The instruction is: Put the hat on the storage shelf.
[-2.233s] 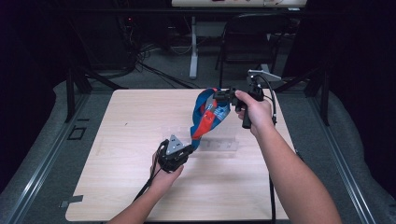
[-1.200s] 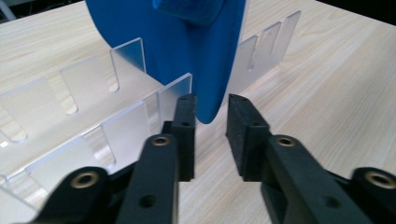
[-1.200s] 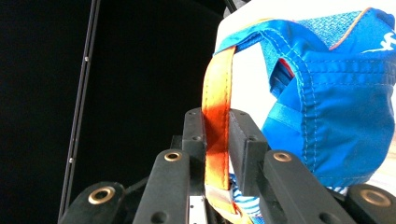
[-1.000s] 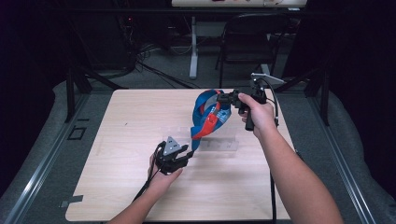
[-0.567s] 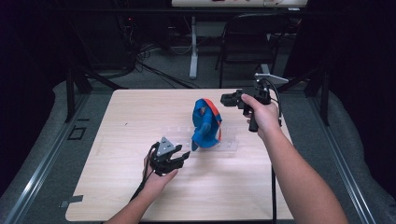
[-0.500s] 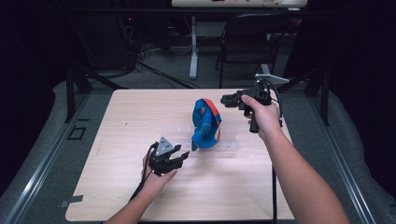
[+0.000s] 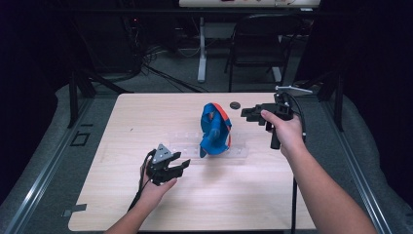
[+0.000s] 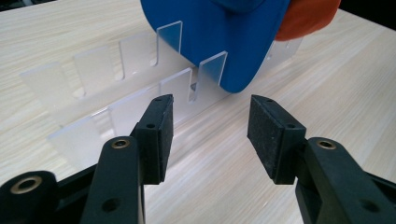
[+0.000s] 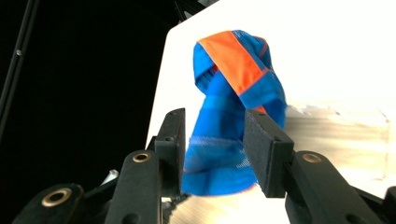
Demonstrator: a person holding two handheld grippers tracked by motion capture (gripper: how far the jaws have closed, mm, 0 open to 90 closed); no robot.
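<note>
The blue-and-orange cap (image 7: 215,130) stood slotted in the clear rack (image 7: 238,152) at mid-worktop (image 7: 122,122); it looked light and soft, its fabric crown likely to crumple, its brim stiffer and the better place to take hold; the left hand-held gripper (image 7: 181,165) rested just beside the rack, jaws spread and empty; the right hand-held gripper (image 7: 249,114) hung apart from the cap, jaws likewise spread, pinching nothing.

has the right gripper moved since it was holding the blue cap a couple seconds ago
Yes. The right gripper let go and drew back toward the table's right edge, leaving the blue cap on the clear rack.
</note>
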